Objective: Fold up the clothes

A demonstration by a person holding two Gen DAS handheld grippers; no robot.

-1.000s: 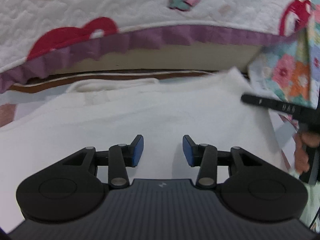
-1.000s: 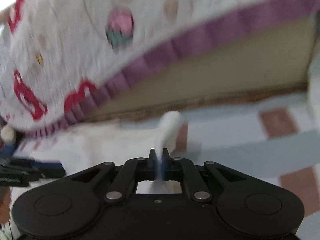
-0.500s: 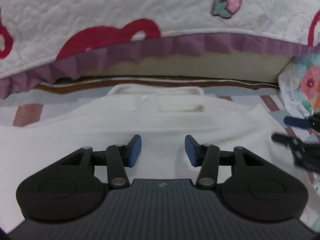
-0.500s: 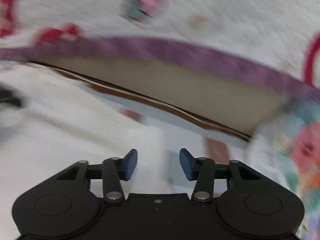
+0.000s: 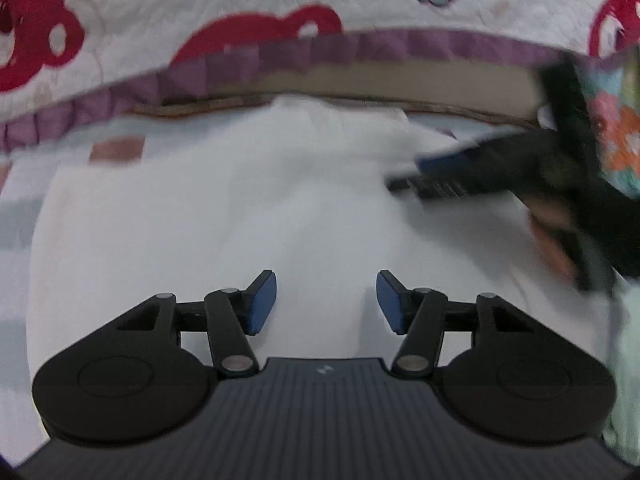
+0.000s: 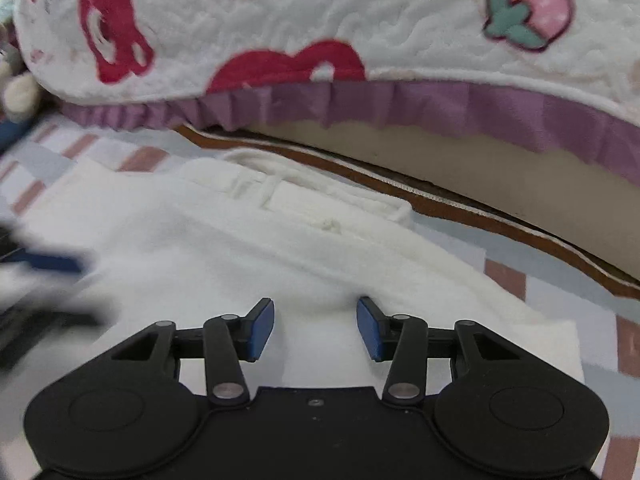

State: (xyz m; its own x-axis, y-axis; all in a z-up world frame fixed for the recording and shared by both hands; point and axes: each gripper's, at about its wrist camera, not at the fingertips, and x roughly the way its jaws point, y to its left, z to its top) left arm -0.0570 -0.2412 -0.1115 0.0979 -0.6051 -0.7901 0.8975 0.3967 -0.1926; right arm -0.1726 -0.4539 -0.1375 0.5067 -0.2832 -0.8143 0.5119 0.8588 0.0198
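White garment (image 6: 248, 264) lying flat at centre frame on the checked bed sheet (image 6: 560, 280), left tool (image 5: 326, 300) and right tool (image 6: 316, 326) both hovering wide open, gripping nothing; thin fabric risking bunching under a shallow pinch.

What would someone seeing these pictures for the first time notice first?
Probably the white garment spread flat across the middle on the checked sheet, its collar towards the quilt. Next, the strawberry-printed quilt with its purple ruffle, filling the top. Both tongs, left and right, hover open over the cloth.
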